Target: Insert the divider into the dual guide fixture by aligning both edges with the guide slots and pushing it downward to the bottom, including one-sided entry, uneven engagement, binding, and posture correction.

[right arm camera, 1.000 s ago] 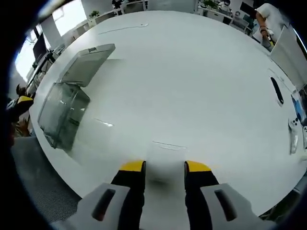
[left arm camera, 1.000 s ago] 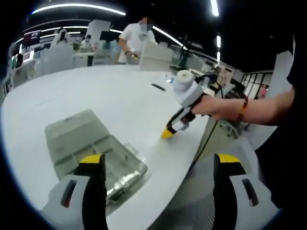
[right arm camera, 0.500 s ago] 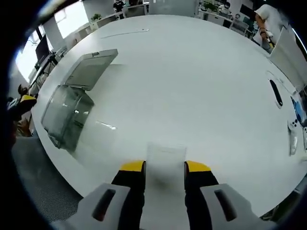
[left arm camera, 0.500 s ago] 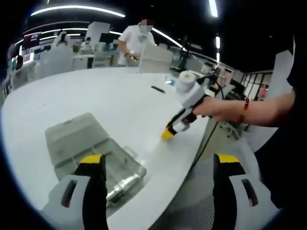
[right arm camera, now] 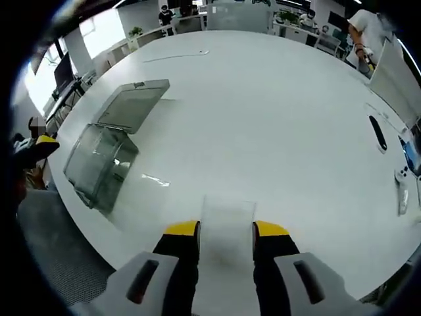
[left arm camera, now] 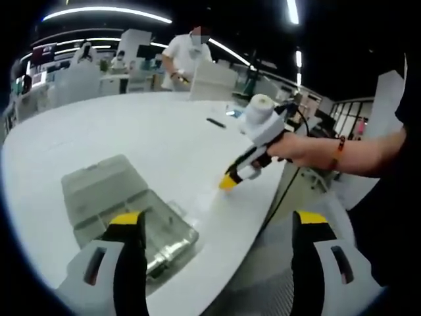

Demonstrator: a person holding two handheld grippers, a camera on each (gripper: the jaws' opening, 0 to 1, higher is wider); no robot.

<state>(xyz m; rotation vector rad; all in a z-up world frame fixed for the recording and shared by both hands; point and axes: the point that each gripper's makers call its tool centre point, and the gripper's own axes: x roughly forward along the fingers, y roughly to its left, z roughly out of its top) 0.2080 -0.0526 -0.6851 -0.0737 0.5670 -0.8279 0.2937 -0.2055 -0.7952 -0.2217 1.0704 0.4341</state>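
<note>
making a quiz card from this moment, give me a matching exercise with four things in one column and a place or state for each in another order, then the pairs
Things:
1. clear plastic divider sheet
2. transparent plastic box with its lid open
3. left gripper
4. small black oblong object

Places or states:
A. jaws wide apart, holding nothing
B. lying on the white table far to the right in the right gripper view
C. held between the jaws of the right gripper
D. resting near the table's edge, lid hinged back flat

Pairs: 1-C, 2-D, 3-A, 4-B
</note>
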